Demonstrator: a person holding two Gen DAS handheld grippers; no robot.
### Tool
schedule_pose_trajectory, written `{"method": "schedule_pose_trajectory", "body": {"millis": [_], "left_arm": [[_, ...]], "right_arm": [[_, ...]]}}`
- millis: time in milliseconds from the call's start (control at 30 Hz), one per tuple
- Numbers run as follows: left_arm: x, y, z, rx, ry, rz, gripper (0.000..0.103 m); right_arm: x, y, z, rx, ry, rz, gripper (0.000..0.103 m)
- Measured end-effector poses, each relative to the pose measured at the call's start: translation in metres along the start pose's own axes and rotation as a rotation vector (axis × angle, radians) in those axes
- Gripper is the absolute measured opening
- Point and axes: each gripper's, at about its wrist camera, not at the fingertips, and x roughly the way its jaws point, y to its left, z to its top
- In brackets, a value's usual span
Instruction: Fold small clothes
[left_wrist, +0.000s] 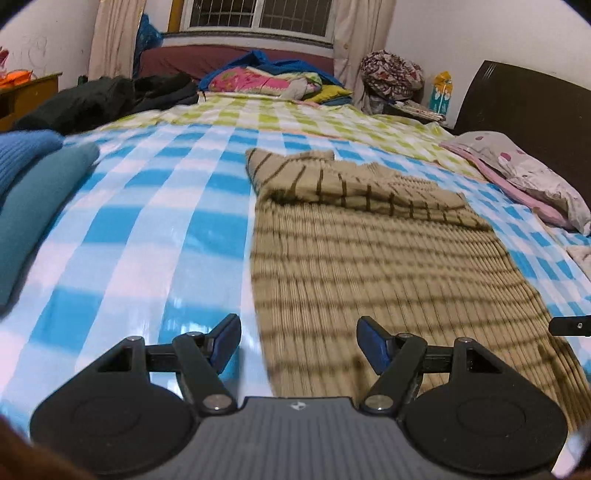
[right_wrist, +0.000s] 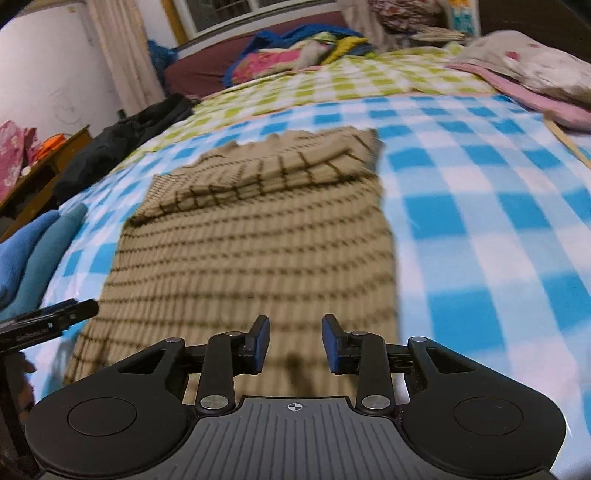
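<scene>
A bed (left_wrist: 155, 206) under a blue-and-white checked sheet fills both views, with a green-checked cover (left_wrist: 295, 114) across its far part. A tan striped knit sweater (left_wrist: 388, 266) lies flat on the sheet, right of centre in the left wrist view and centre-left in the right wrist view, its far end folded back over itself. Folded blue and teal clothes (left_wrist: 33, 192) sit at the left edge, a pink-trimmed pillow (left_wrist: 535, 181) at the right. The left gripper (left_wrist: 298, 345), bottom centre, has its jaws wide apart and empty over the sweater's left edge. The right gripper (right_wrist: 295, 343) hovers with jaws apart, nothing between them.
</scene>
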Motion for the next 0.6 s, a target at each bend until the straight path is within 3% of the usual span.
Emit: {"method": "schedule_pose_trajectory", "body": {"millis": [333,600], "left_arm": [[-0.019,-0.005,-0.033,-0.019,0.05,0.034,0.075],[-0.025,-0.011,-0.041,-0.006,0.077,0.013,0.075]], "right_arm": [[-0.029,-0.02,-0.048,0.081,0.012,-0.064,0.031],[-0.04,-0.028,-0.063,0.121,0.013,-0.062,0.031]]}}
